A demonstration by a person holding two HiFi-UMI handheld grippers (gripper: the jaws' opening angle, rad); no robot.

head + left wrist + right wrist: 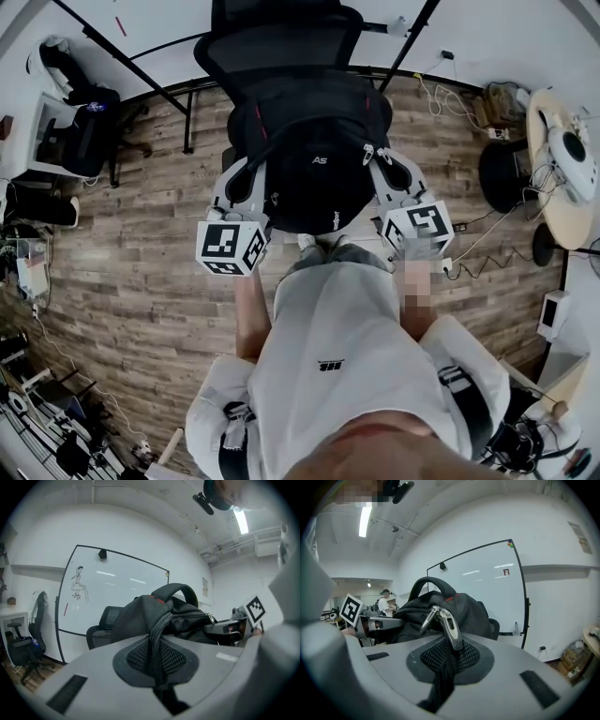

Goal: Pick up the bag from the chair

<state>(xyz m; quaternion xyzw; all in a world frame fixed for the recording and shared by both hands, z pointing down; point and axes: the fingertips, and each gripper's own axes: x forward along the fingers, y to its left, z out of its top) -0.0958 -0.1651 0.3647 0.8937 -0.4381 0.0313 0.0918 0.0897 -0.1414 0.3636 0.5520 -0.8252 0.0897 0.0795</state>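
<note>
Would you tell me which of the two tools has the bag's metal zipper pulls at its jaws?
The right tool: silver zipper pulls lie right where it clamps the bag. The left tool shows no metal at its grip.

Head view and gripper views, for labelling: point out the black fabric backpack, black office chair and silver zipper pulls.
Black fabric backpack (302, 131), head view, top panel.
Black office chair (281, 33), head view, backrest.
Silver metal zipper pulls (451, 626), right gripper view, nearer pull's shaft.
</note>
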